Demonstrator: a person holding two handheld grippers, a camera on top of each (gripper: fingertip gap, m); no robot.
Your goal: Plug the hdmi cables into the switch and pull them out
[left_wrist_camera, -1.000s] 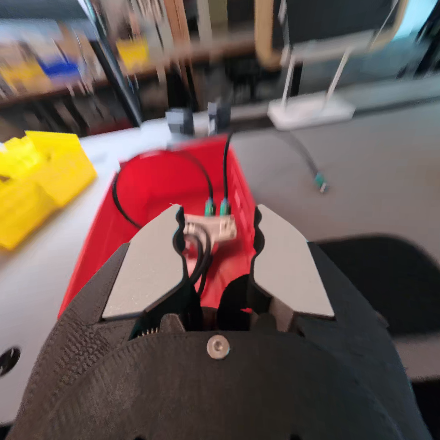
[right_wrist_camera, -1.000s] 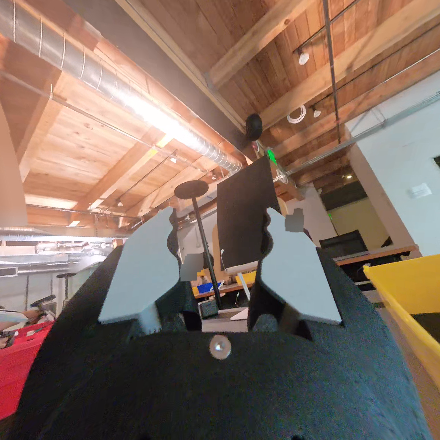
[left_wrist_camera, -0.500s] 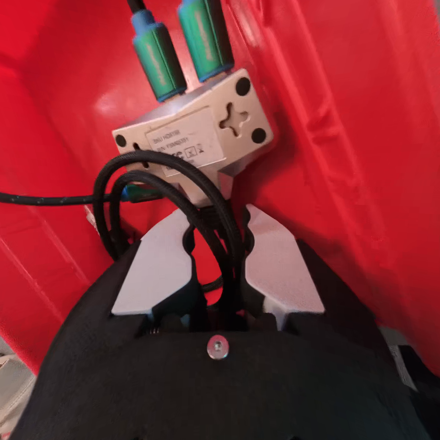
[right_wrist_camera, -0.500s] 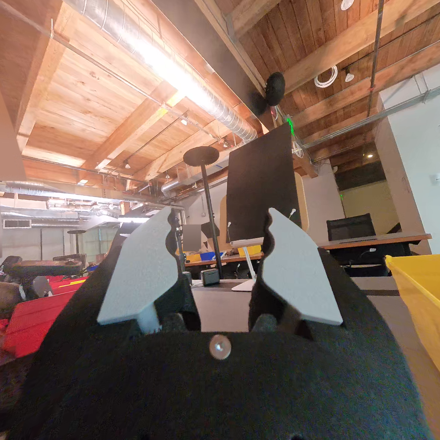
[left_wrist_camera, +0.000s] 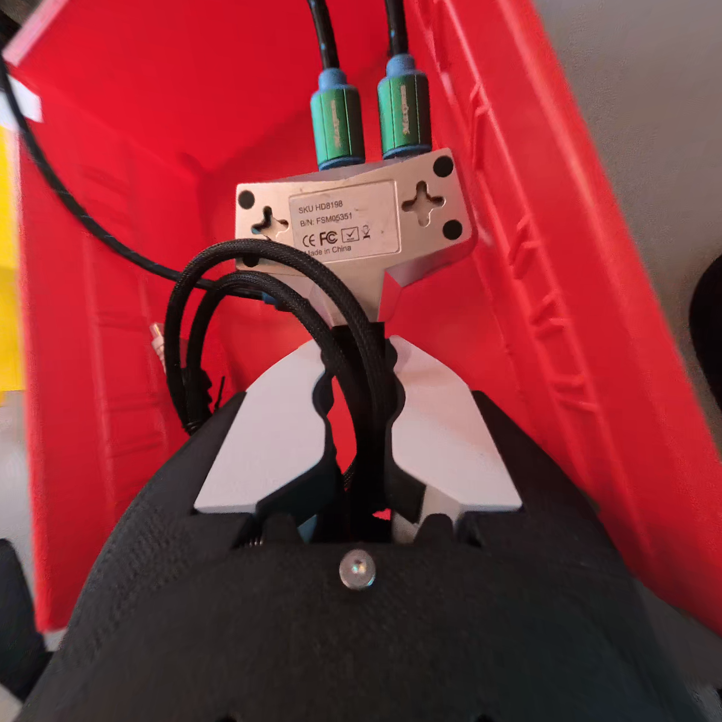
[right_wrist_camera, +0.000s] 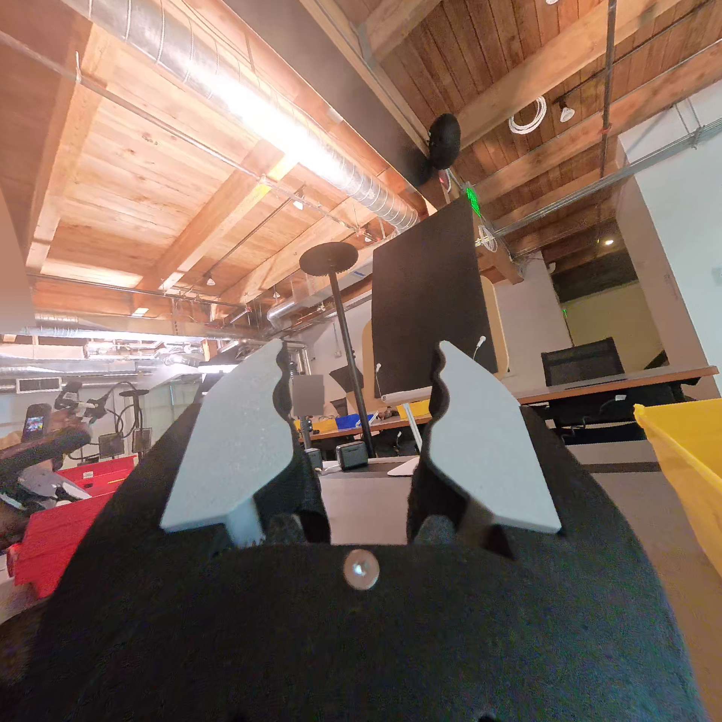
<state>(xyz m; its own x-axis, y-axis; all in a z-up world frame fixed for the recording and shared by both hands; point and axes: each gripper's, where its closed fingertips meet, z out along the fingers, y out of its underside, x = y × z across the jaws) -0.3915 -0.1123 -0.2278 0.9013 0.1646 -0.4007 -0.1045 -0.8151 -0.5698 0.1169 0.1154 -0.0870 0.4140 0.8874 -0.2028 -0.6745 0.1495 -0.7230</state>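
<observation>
Room: wooden beam ceiling (right_wrist_camera: 129, 187) with a silver round duct (right_wrist_camera: 242, 90) overhead; far desks behind.
Surface: grey tabletop (right_wrist_camera: 363, 508) under my right tongs; the same grey shows beside the bin in the left wrist view.
Red bin: big red plastic bin (left_wrist_camera: 527, 312), ribbed wall on the right. Inside it are the switch and cables.
Yellow bin: yellow plastic bin (right_wrist_camera: 687, 461) at the right edge of the right wrist view; contents hidden.
Black panel: square black panel on a white stand (right_wrist_camera: 426, 312), with a thin black pole (right_wrist_camera: 347, 351) beside it.
Switch: silver metal HDMI switch (left_wrist_camera: 426, 218) lying underside up, white label showing, near the bin's right wall.
Plugged cables: two green-and-blue plugs (left_wrist_camera: 338, 125) seated side by side in its far edge.
Black braided pigtail cable (left_wrist_camera: 312, 281): loops from the switch's near end, running between my left fingers.
My left tongs (left_wrist_camera: 357, 347): clenched on the black collar at the switch's near end, loop in the way.
My right tongs (right_wrist_camera: 361, 347): released, holding nothing, tipped up off the table.
</observation>
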